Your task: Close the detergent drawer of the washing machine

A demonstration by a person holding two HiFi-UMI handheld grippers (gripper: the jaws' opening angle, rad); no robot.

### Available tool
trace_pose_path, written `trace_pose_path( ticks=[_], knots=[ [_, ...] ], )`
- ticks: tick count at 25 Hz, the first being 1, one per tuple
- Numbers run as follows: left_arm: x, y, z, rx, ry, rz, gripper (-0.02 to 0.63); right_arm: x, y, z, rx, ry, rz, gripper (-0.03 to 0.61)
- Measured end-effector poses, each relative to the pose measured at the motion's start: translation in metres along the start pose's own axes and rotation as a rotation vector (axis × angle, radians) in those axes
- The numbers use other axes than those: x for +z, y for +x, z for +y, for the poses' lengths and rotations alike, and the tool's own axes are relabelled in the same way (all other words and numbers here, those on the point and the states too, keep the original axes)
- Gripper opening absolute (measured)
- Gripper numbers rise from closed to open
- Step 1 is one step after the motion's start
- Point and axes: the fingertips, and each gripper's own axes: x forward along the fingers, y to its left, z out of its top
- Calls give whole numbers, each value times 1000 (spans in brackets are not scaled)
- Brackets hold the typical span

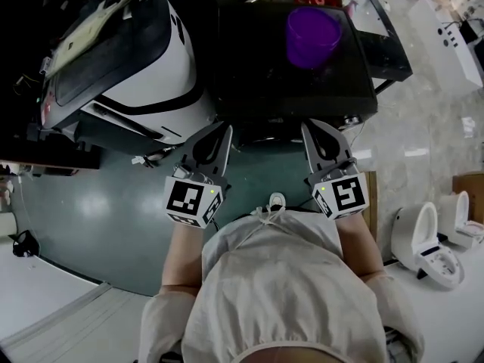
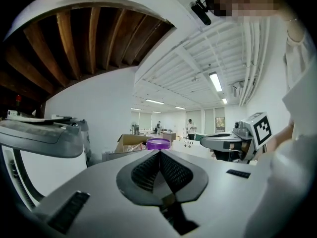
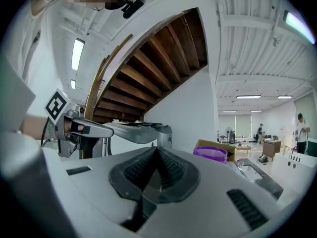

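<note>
A black washing machine (image 1: pixel 257 74) stands right ahead of me in the head view, with a purple cup (image 1: pixel 311 35) on its top. I cannot make out the detergent drawer; the machine's front face is hidden below its top edge. My left gripper (image 1: pixel 224 132) and right gripper (image 1: pixel 308 127) hover side by side just in front of that edge, touching nothing. Both are shut and empty, their ribbed pads pressed together in the left gripper view (image 2: pixel 159 151) and the right gripper view (image 3: pixel 157 148). The purple cup (image 2: pixel 158 143) (image 3: pixel 210 153) shows just beyond each tip.
A white appliance with a dark lid (image 1: pixel 128 59) stands close on the left of the washing machine. White toilets (image 1: pixel 427 244) and a cardboard box (image 1: pixel 469 187) sit on the floor at the right. Dark green floor (image 1: pixel 98 218) lies below me.
</note>
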Motion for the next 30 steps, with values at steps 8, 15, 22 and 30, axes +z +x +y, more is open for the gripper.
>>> trace_pose_path(
  ticks=[8, 15, 22, 30],
  knots=[
    [17, -3, -10, -12, 47, 3, 18, 15, -14, -11, -20, 11, -20, 2],
    [17, -5, -16, -17, 38, 6, 18, 16, -14, -7, -4, 22, -11, 2],
    [18, -8, -18, -2, 27, 0, 18, 15, -14, -5, 13, 37, -3, 0],
    [9, -2, -24, -34, 29, 34, 18, 15, -17, -5, -1, -4, -2, 1]
  ],
)
